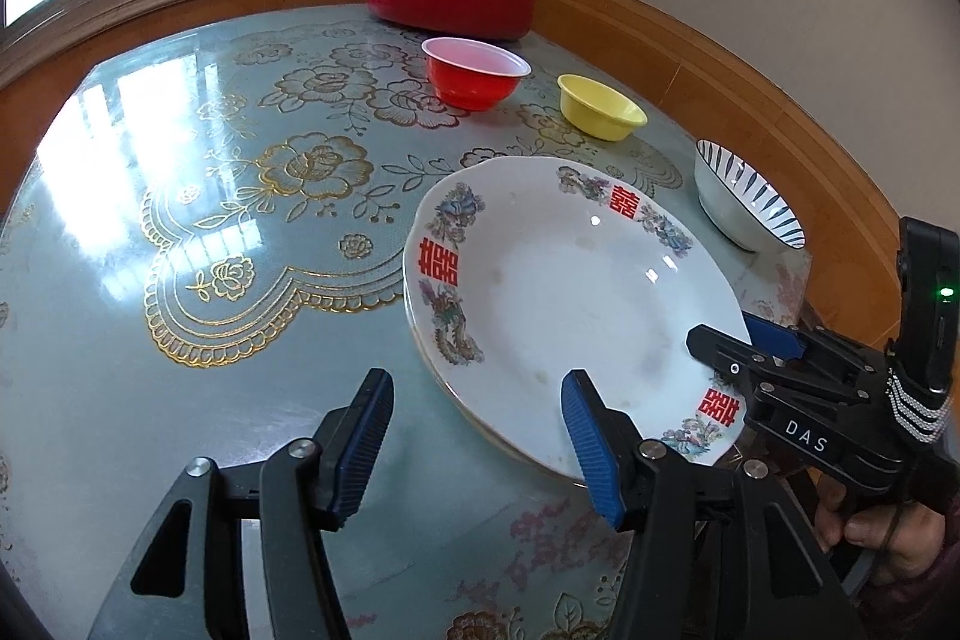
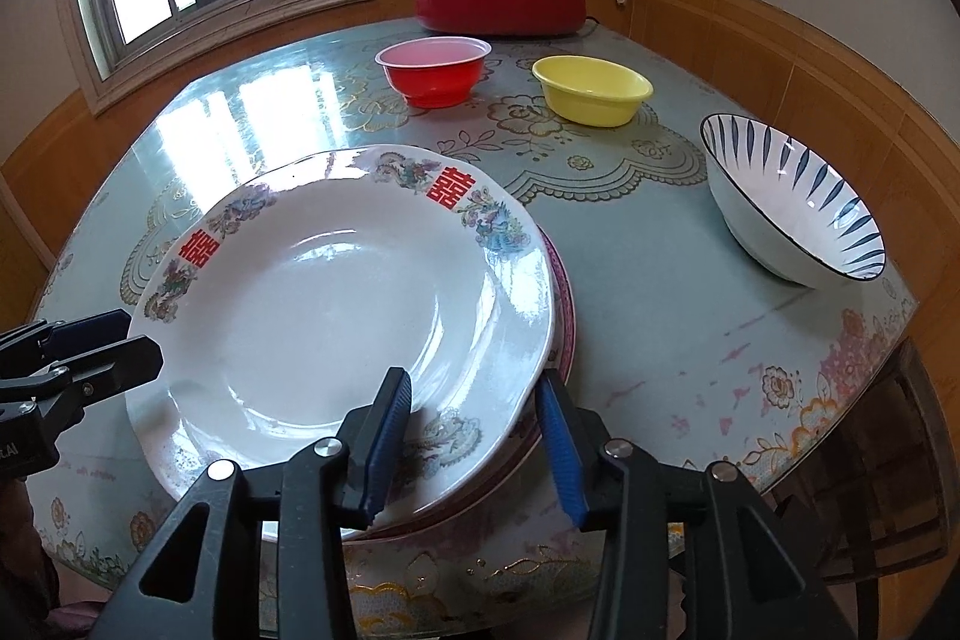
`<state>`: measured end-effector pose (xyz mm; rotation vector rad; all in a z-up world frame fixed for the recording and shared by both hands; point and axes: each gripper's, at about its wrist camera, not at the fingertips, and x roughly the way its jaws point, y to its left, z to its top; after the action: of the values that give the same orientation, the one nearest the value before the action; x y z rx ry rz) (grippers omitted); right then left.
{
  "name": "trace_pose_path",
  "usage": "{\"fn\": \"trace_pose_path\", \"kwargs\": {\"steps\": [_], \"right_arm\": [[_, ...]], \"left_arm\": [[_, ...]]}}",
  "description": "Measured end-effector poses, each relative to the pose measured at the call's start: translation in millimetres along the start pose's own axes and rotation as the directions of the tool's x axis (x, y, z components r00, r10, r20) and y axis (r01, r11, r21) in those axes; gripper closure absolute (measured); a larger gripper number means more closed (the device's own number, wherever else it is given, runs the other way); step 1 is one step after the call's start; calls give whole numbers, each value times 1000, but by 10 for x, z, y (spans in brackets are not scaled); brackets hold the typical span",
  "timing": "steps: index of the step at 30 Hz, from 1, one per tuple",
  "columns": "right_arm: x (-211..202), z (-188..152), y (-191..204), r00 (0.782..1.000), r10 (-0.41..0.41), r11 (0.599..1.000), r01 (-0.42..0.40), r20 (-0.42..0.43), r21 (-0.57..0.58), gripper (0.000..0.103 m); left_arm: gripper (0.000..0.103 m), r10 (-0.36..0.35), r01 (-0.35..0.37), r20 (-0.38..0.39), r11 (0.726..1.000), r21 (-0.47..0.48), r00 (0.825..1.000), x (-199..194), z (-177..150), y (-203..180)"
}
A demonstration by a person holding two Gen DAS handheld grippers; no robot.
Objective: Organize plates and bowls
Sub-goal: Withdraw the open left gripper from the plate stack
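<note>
Looking through the left wrist view, the left gripper [image 1: 477, 445] stands open, empty, its right finger over the white plate [image 1: 570, 298] at lower centre. In the right wrist view, the right gripper [image 2: 480, 445] gapes loosely astride the plate's near rim, gripping nothing; striped bowl [image 2: 786, 202] right.

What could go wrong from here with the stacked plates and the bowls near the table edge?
1. The top plate sits off-centre on the pink-rimmed plate beneath; with both grippers' jaws apart at its rim, a nudge could slide it.
2. The stack overhangs the near table edge, so a push might tip it off.
3. The striped bowl stands near the table's right edge; a swing of the right gripper could knock it.
</note>
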<state>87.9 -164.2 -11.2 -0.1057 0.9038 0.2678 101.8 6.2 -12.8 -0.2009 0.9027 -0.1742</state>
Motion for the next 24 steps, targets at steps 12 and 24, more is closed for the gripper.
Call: {"fn": "trace_pose_path", "kwargs": {"steps": [12, 24], "right_arm": [[-148, 74, -188, 999, 4, 997, -8, 45, 83, 60], [-252, 163, -514, 997, -9, 989, -3, 81, 146, 60]], "left_arm": [[43, 19, -19, 33, 1000, 16, 999, -29, 105, -117], [40, 10, -15, 66, 996, 84, 998, -10, 364, -500]]}}
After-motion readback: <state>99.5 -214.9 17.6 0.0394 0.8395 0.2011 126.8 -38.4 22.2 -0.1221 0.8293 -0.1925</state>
